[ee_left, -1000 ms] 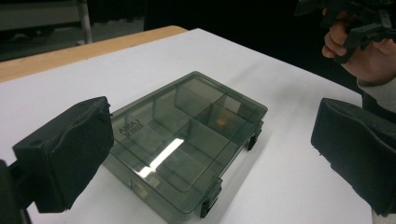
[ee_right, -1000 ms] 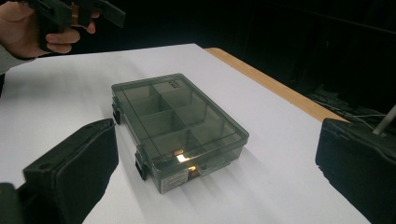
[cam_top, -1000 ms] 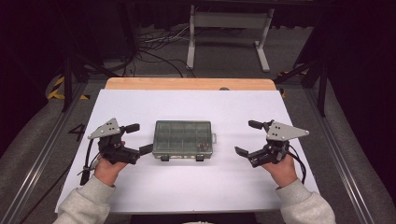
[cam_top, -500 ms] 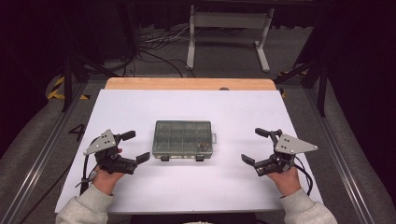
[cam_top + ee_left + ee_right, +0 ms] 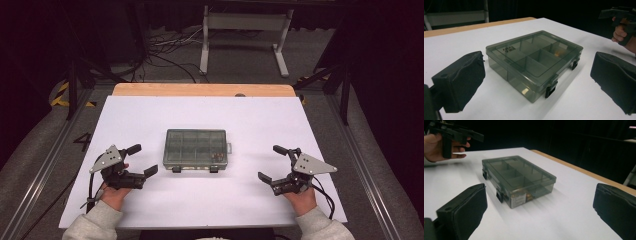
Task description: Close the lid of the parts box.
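White tabletop, dark room, organiser box mid-table.

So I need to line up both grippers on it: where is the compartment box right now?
The compartment box lies shut near the middle of the white table in the high view, between the left gripper and the right gripper, touching neither.

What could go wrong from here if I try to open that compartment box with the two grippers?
1. The clear box is shut by two small black latches on its near edge; the wide padded fingers may slip off them.
2. The box lies loose on the smooth white table, so a one-sided push could slide it.
3. Small items sit in a corner compartment; a jerked lid might scatter them.
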A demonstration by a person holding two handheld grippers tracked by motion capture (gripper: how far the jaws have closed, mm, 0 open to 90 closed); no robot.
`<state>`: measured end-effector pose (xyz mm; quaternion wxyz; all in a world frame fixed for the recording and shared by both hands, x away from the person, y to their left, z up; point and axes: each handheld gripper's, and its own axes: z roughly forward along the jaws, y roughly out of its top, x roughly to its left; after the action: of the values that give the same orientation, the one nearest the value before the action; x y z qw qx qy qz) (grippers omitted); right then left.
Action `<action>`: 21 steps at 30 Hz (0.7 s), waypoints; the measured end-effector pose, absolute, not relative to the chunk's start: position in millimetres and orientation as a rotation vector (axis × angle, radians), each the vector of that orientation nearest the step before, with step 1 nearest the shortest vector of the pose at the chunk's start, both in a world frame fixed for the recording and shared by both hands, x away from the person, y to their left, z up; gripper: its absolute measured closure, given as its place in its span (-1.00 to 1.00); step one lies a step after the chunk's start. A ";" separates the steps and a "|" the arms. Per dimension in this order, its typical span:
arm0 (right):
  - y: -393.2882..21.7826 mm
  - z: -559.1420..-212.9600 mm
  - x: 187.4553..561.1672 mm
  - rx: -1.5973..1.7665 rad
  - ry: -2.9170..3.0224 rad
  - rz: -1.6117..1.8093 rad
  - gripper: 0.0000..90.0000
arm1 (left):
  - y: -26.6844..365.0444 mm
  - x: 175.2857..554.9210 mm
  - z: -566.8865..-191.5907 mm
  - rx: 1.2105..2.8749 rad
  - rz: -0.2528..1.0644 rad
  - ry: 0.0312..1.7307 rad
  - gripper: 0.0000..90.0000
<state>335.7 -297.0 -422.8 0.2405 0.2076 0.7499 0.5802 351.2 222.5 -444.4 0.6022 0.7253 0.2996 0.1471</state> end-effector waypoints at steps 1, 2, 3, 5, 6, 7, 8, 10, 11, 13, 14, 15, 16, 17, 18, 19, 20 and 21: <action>-297.5 -424.6 335.9 0.579 2.057 1.588 -1.00 | 222.5 351.2 -444.4 1.680 0.341 0.694 -1.00; -297.5 -424.6 335.9 0.579 2.057 1.588 -1.00 | 223.1 350.6 -445.8 1.687 0.337 0.689 -1.00; -298.3 -426.9 336.2 0.589 2.052 1.593 -1.00 | 223.7 350.2 -447.6 1.674 0.337 0.685 -1.00; -299.8 -430.3 336.4 0.594 2.040 1.590 -1.00 | 225.5 350.6 -449.4 1.662 0.326 0.678 -1.00; -300.3 -431.2 336.6 0.597 2.041 1.584 -1.00 | 226.8 351.0 -450.3 1.664 0.321 0.674 -1.00; -301.1 -432.4 337.0 0.604 2.044 1.576 -1.00 | 227.4 350.9 -451.5 1.658 0.320 0.679 -1.00; -301.7 -434.0 338.0 0.609 2.042 1.576 -1.00 | 227.7 351.2 -452.6 1.652 0.311 0.672 -1.00; -303.6 -437.4 338.9 0.620 2.034 1.559 -1.00 | 228.0 350.6 -453.9 1.652 0.299 0.670 -1.00; -304.6 -439.1 339.6 0.626 2.032 1.555 -1.00 | 228.0 350.8 -454.2 1.655 0.296 0.668 -1.00; -307.3 -440.2 341.4 0.664 2.029 1.575 -1.00 | 228.5 350.3 -455.8 1.643 0.283 0.673 -1.00; -308.6 -440.7 341.5 0.674 2.023 1.578 -1.00 | 228.6 350.0 -456.8 1.646 0.270 0.681 -1.00; -308.8 -441.1 341.5 0.679 2.023 1.579 -1.00 | 228.1 350.6 -457.8 1.658 0.251 0.686 -1.00; -308.4 -441.6 341.5 0.682 2.025 1.574 -1.00 | 227.5 350.0 -458.1 1.668 0.244 0.693 -1.00; -307.7 -441.9 341.6 0.678 2.029 1.569 -1.00 | 227.1 349.7 -458.1 1.668 0.245 0.695 -1.00; -307.7 -441.9 341.6 0.678 2.029 1.569 -1.00 | 227.1 349.7 -458.1 1.668 0.245 0.695 -1.00; -306.3 -442.6 342.3 0.664 2.029 1.558 -1.00 | 227.2 349.8 -458.2 1.669 0.248 0.694 -1.00; -306.3 -442.6 342.3 0.664 2.029 1.558 -1.00 | 227.2 349.7 -458.2 1.668 0.251 0.697 -1.00; -305.7 -443.1 342.7 0.662 2.030 1.558 -1.00 | 227.7 349.7 -458.1 1.668 0.253 0.699 -1.00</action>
<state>342.7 -305.7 -443.1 0.2467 0.2429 0.7442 0.5713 349.7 227.7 -458.1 0.6114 0.7228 0.3028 0.1097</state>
